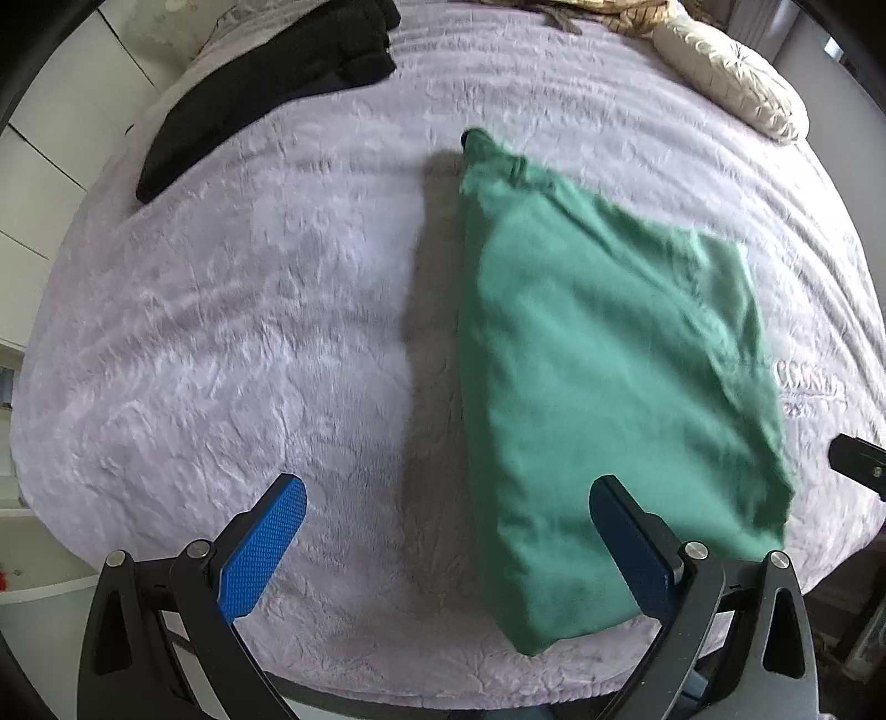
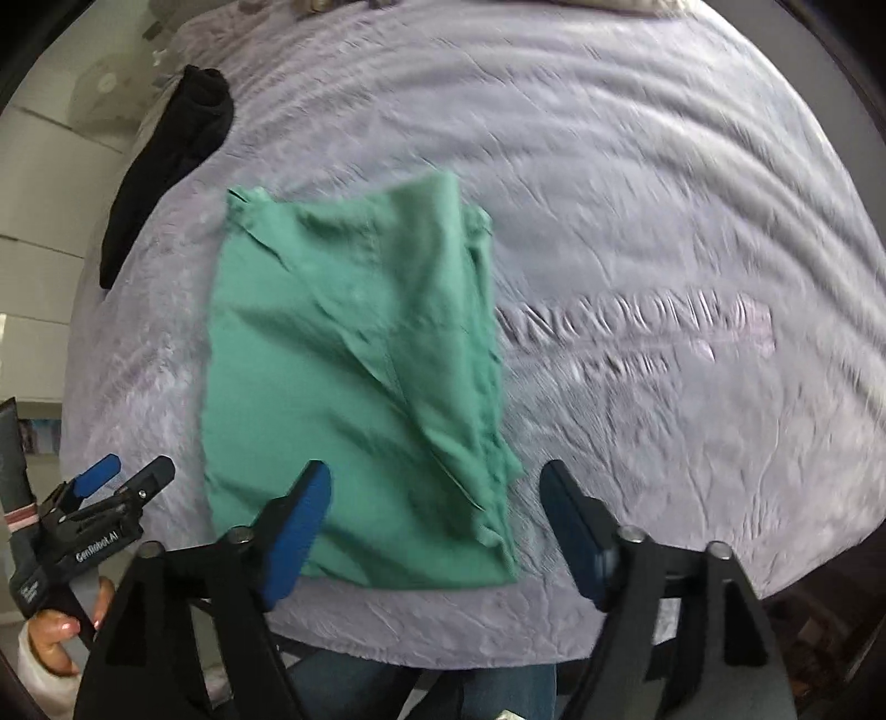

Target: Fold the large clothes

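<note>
A green garment (image 1: 598, 387) lies folded into a long rectangle on the lilac bedspread (image 1: 249, 332), near the bed's front edge. It also shows in the right wrist view (image 2: 354, 387). My left gripper (image 1: 448, 509) is open and empty, held above the garment's near left edge. My right gripper (image 2: 434, 498) is open and empty, above the garment's near right corner. The left gripper also shows at the left of the right wrist view (image 2: 127, 476), held in a hand.
A black folded garment (image 1: 266, 94) lies at the far left of the bed, also seen in the right wrist view (image 2: 166, 166). A cream pillow (image 1: 731, 77) and patterned fabric (image 1: 609, 14) lie at the far end. White cabinets (image 1: 50, 166) stand to the left.
</note>
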A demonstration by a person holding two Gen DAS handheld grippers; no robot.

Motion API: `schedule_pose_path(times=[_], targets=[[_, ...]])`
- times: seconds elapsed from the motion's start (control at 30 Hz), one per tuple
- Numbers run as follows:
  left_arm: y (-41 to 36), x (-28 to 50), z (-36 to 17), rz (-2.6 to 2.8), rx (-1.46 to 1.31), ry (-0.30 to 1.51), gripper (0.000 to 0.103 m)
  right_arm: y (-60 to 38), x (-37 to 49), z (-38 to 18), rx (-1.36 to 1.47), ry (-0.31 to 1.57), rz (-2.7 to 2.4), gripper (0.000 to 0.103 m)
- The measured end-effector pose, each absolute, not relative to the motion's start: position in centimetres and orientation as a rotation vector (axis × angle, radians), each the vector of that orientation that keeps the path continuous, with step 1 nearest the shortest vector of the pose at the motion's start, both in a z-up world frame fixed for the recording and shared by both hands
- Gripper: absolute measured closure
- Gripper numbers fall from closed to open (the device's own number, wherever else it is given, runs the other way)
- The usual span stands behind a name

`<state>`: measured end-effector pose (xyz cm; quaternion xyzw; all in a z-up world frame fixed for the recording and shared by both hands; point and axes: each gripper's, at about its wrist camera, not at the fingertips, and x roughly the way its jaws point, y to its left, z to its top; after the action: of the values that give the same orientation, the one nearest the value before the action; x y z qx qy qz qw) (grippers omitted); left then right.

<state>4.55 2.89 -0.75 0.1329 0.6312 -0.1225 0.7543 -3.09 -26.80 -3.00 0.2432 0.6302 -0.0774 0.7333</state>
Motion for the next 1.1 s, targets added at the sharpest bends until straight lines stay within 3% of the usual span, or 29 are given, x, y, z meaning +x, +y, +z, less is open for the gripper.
schedule_pose_path(times=[0.07, 0.17, 1.1], targets=[[2.7, 4.6, -0.1, -0.271, 0.284, 1.364, 0.000, -26.0, -2.5, -2.6, 0.499, 1.382, -0.180, 0.019], [2.5, 4.6, 0.4, -0.271, 0.295, 1.345, 0.000, -25.2, -1.9, -2.1, 0.454, 1.368, -0.199, 0.000], [1.7, 4.0, 0.8, -0.274, 0.303, 1.345, 0.000, -25.0, -2.2, -1.8, 0.408, 1.378, -0.253, 0.000]])
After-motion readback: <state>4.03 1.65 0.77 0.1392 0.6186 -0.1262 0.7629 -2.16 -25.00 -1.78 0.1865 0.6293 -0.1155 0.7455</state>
